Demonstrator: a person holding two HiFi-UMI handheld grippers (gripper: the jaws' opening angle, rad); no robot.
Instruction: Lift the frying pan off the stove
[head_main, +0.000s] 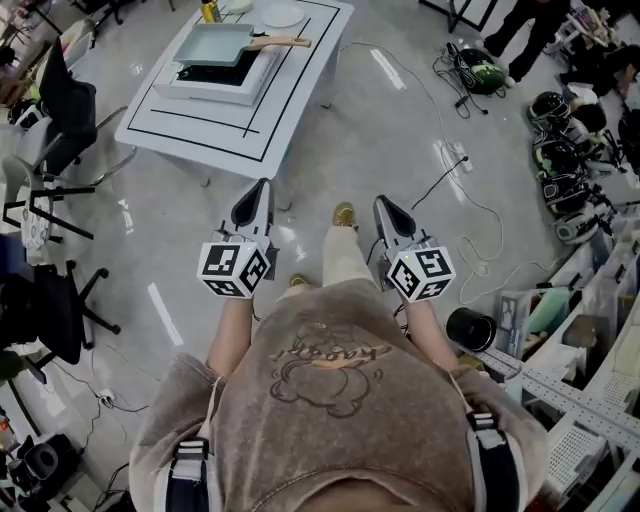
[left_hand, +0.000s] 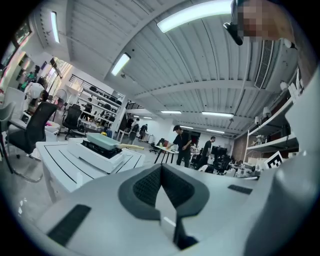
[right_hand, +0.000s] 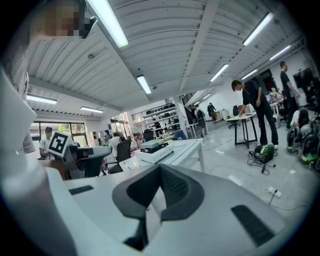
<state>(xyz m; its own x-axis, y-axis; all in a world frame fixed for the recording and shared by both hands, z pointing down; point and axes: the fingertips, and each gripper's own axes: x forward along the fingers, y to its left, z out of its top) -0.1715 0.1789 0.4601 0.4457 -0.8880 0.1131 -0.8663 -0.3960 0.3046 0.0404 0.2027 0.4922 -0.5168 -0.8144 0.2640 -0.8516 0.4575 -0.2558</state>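
A pale green square frying pan (head_main: 215, 43) with a wooden handle (head_main: 282, 42) rests on a white portable stove (head_main: 212, 82), on a low white table (head_main: 300, 75) well ahead of me. Both grippers are held close to the person's body, far short of the table. My left gripper (head_main: 256, 190) is shut with nothing in it. My right gripper (head_main: 388, 205) is shut and empty too. In the left gripper view the pan (left_hand: 102, 141) and stove (left_hand: 95, 154) lie far beyond the closed gripper (left_hand: 161, 172). The right gripper view shows the pan (right_hand: 154, 144) distant past the closed gripper (right_hand: 160, 172).
A white plate (head_main: 281, 15) and a yellow item (head_main: 210, 10) sit at the table's far end. Black office chairs (head_main: 65, 105) stand at the left. Cables (head_main: 470, 210), helmets (head_main: 555, 130), crates and a black bin (head_main: 470, 328) crowd the right. People stand at far tables (left_hand: 182, 145).
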